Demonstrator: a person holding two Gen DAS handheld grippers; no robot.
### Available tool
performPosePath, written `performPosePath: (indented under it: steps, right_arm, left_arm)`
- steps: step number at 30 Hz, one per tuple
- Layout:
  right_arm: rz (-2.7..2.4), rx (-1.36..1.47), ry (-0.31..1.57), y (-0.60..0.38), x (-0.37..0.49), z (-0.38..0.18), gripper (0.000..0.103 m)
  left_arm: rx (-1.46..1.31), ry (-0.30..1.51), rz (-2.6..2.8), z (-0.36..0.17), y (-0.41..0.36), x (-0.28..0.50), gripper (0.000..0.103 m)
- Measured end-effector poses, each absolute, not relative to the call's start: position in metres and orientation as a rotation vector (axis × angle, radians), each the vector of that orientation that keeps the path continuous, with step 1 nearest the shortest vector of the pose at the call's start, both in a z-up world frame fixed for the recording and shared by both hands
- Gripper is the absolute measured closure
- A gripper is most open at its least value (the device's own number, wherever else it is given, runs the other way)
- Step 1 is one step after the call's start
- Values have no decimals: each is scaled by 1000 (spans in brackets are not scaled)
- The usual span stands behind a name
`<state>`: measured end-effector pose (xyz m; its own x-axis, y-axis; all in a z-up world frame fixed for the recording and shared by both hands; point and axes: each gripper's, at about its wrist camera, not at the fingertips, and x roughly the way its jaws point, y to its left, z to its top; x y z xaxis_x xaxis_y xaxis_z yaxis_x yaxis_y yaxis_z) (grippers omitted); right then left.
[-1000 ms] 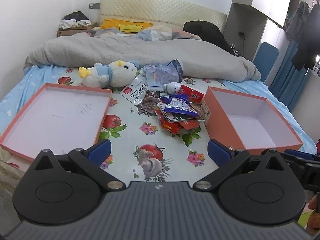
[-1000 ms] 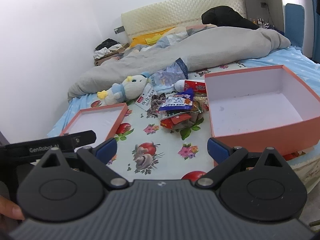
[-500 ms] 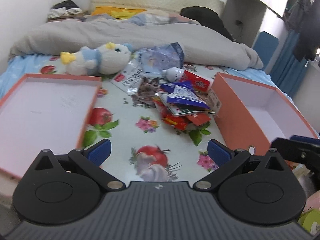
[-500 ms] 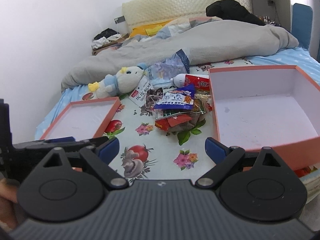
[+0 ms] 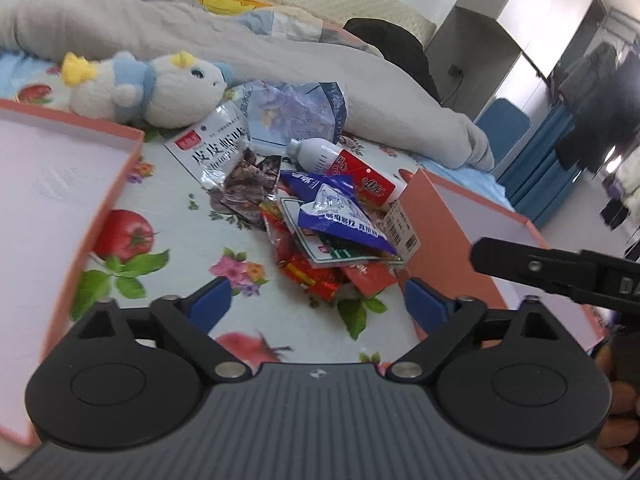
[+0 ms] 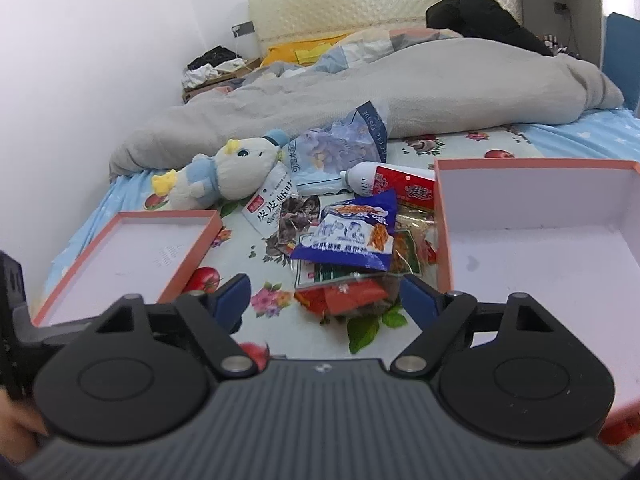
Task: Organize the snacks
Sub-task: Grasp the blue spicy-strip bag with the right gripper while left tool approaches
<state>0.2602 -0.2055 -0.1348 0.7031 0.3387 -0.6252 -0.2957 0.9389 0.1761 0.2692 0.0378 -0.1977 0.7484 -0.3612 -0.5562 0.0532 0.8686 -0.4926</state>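
Hovering over the flowered cloth, the left gripper [image 5: 316,306] has its blue-tipped tongs spread wide apart with nothing between them, and the right gripper [image 6: 324,294] matches it — tongs parted, nothing held. Dead ahead of both sits the snack pile [image 5: 320,232], heaped against the left wall of the deep orange box [image 6: 536,216]. On top of that pile lies the blue-and-white snack packet [image 6: 352,236]; red wrappers [image 6: 340,298] poke out at its near edge, and a white shrimp-snack bag [image 5: 212,148] lies on its far left side. Behind the pile rests a white-and-red tube [image 5: 348,164], and beyond that a plush duck [image 5: 148,92] — neither looks like a snack, so I'd leave them be. Left of the pile is the shallow orange lid [image 6: 132,252], bare inside, as is the deep box.

Nothing sorted yet, by my reading. The risk now: those packets overlap and look slick, so a pinch on the top one could drag its neighbours along or slip off crinkled foil. Both grippers are aimed at the same heap too, and crowding in together could knock them into each other or against the box wall.
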Motion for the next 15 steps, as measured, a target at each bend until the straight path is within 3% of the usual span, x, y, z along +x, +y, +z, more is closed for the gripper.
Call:
performPosePath:
  steps: [5,15]
  right_arm:
    - [365,54,718,-196,292,-145,21]
    - [353,43,742,-175,359,-170,21]
  left_arm:
    - [-604,724,-233,-226,55,288,28]
    - [-799,802,-293,-275,66,330,50]
